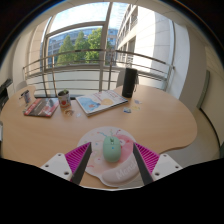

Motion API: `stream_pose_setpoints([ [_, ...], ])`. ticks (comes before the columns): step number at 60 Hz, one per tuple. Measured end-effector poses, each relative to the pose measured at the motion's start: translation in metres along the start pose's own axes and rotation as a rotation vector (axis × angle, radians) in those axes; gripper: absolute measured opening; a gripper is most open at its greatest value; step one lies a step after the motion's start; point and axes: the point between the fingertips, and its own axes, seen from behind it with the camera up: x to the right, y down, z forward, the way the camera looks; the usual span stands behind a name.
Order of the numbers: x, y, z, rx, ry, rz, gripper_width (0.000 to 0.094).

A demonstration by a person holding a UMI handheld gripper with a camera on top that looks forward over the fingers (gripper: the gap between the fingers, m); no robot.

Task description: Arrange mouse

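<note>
- Gripper (111, 158): 2 fingers spread apart, pink pads facing inward.
- Mouse (112, 148): pale green, sits between the fingers with a gap at each side, resting on a round pinkish mouse mat (106, 170).
- Mat lies on the wooden table (160, 118), near its front edge.
- Beyond the fingers: open book (101, 102), cup (64, 99), dark speaker-like box (129, 82), possibly magazines (41, 106) further left.
- Window railing (90, 62) behind the table.
</note>
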Motion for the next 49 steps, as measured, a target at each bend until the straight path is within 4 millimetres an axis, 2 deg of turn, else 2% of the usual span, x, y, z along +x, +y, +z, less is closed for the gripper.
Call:
stream_pose_setpoints([
  [7,-0.005,-0.002,-0.064,0.036,0.001,0.000,0.0846],
  [17,-0.010,0.016,-0.150,0.061,0.012,-0.009,0.0848],
  [27,-0.007,0.045,-0.214,0.067,0.042,-0.026,0.0847],
  [33,-0.008,0.058,-0.239,0.068,0.040,-0.015,0.0845],
  [43,-0.009,0.074,-0.256,0.063,0.035,-0.009,0.0846],
  [49,-0.008,0.071,-0.259,0.066,0.035,-0.002,0.0847],
])
